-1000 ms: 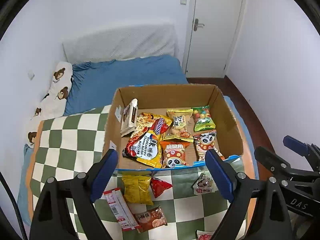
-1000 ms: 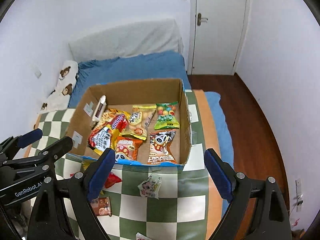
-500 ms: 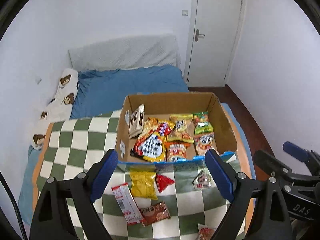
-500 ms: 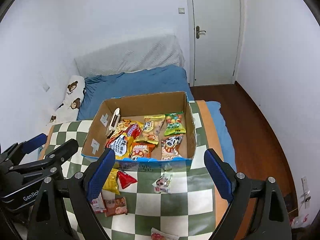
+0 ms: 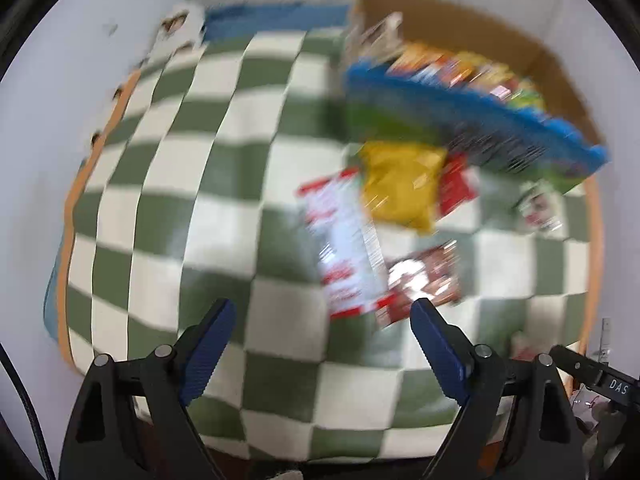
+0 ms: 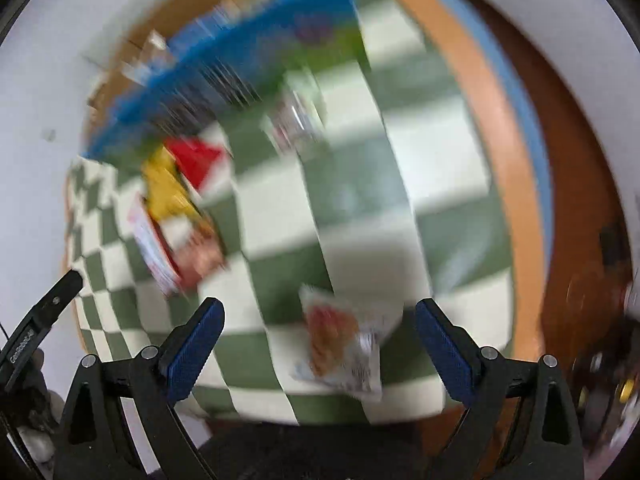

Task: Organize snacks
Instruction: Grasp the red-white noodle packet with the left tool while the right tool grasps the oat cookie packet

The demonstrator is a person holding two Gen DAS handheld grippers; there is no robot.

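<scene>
Both views are motion-blurred. A cardboard box (image 5: pixel 472 24) with a blue front flap holds several snack packs at the upper right. Loose on the green-and-white checked cloth (image 5: pixel 200 160) lie a yellow pack (image 5: pixel 400 184), a red pack (image 5: pixel 456 188), a white-and-red pack (image 5: pixel 344 240) and a brown pack (image 5: pixel 424 276). My left gripper (image 5: pixel 322 344) is open and empty just in front of the white-and-red pack. My right gripper (image 6: pixel 320 344) is open above a white-and-orange pack (image 6: pixel 340 344). The box (image 6: pixel 224 52) shows at the upper left there.
The cloth's orange border (image 6: pixel 480 100) and brown floor (image 6: pixel 576 160) lie to the right. A small clear-wrapped pack (image 6: pixel 296 120) lies near the box front. The other gripper's arm (image 6: pixel 36 320) shows at the left edge.
Both grippers have swung sharply down toward the cloth and tilted. The room and door have left the views. The loose packs now sit close. Both stay open.
</scene>
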